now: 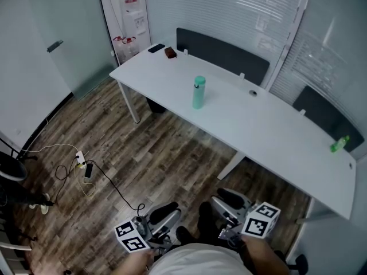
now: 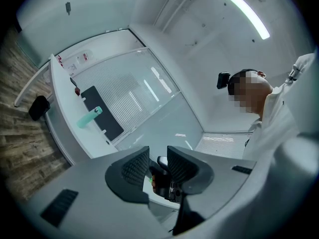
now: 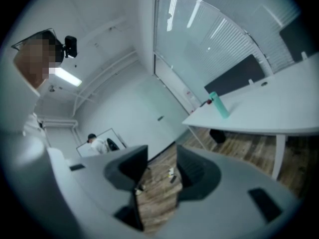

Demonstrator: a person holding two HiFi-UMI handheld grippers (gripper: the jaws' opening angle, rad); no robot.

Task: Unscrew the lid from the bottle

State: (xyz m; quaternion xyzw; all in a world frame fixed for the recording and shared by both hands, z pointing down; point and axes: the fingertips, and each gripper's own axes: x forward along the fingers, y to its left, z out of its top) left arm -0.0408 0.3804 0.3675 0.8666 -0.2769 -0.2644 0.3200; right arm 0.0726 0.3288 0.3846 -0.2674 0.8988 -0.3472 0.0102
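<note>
A teal bottle (image 1: 198, 92) with its lid on stands upright near the middle of the long white table (image 1: 275, 130). It also shows far off in the left gripper view, as the bottle (image 2: 89, 117), and in the right gripper view, as the bottle (image 3: 219, 105). Both grippers are low, close to my body and over the wood floor, well short of the table. My left gripper (image 1: 163, 213) (image 2: 158, 166) has its jaws apart and holds nothing. My right gripper (image 1: 229, 202) (image 3: 162, 171) is open too, with only floor visible through its gap.
A black phone (image 1: 156, 48) and a small brown object (image 1: 170, 52) lie at the table's far left end. A green bottle (image 1: 339, 144) lies at the right end. Dark panels (image 1: 223, 53) back the table. Cables and a power strip (image 1: 86, 168) lie on the floor to the left.
</note>
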